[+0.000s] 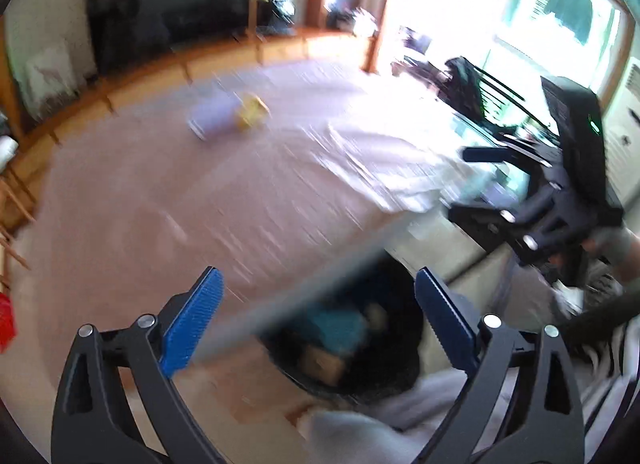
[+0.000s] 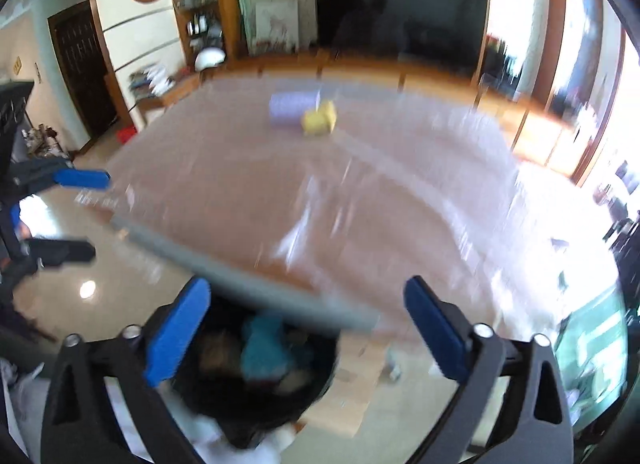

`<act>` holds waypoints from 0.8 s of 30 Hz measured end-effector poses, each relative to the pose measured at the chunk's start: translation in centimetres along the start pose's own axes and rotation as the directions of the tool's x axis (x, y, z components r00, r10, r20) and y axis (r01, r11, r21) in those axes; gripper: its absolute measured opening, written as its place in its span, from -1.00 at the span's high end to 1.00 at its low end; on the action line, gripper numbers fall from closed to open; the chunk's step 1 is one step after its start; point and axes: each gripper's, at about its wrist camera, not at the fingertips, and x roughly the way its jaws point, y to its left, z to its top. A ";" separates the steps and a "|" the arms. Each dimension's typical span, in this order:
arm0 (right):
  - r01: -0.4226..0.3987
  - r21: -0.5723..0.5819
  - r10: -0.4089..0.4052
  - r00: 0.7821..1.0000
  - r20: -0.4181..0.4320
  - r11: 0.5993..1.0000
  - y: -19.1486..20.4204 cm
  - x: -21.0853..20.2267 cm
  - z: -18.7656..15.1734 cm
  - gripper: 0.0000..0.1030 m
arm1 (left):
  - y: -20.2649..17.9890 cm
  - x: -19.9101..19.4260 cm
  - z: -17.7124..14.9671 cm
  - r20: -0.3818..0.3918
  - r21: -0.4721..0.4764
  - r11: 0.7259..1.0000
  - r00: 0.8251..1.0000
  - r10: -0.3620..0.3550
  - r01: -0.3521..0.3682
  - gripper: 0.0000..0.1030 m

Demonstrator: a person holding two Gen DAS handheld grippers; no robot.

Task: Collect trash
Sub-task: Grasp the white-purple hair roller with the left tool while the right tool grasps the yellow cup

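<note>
Both frames are motion-blurred. Left hand-held gripper [image 1: 316, 318] and right hand-held gripper [image 2: 306, 322]: each has its jaws spread wide and grips nothing. Both hang over the near edge of the surface [image 2: 248, 200], above a dark trash bin [image 2: 256, 396] standing just below that edge, presumably placed there so that items can be dropped straight in. The bin holds one teal piece [image 2: 266, 348] and some paler scraps too blurred to count. Two items lie touching near the far edge: one lilac roll [image 2: 286, 110] and one yellow lump [image 2: 319, 118], probably the trash left to collect.
</note>
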 end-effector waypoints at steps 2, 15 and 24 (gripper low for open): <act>0.024 -0.053 -0.024 1.000 0.013 0.998 0.1 1.0 2.0 -0.91 | 1.7 0.3 2.2 0.038 -0.015 0.998 0.997 0.063 -0.063 -0.90; -0.007 -0.172 -0.002 0.999 -0.053 0.985 -0.4 13.1 13.0 -0.91 | 10.6 12.4 13.1 -0.082 -0.029 0.993 0.991 0.109 -0.112 -0.90; -0.101 -0.186 0.072 0.985 -0.157 0.977 -1.2 18.8 15.1 -0.44 | 11.5 17.8 14.5 -0.180 0.080 0.997 0.983 0.032 -0.018 -0.41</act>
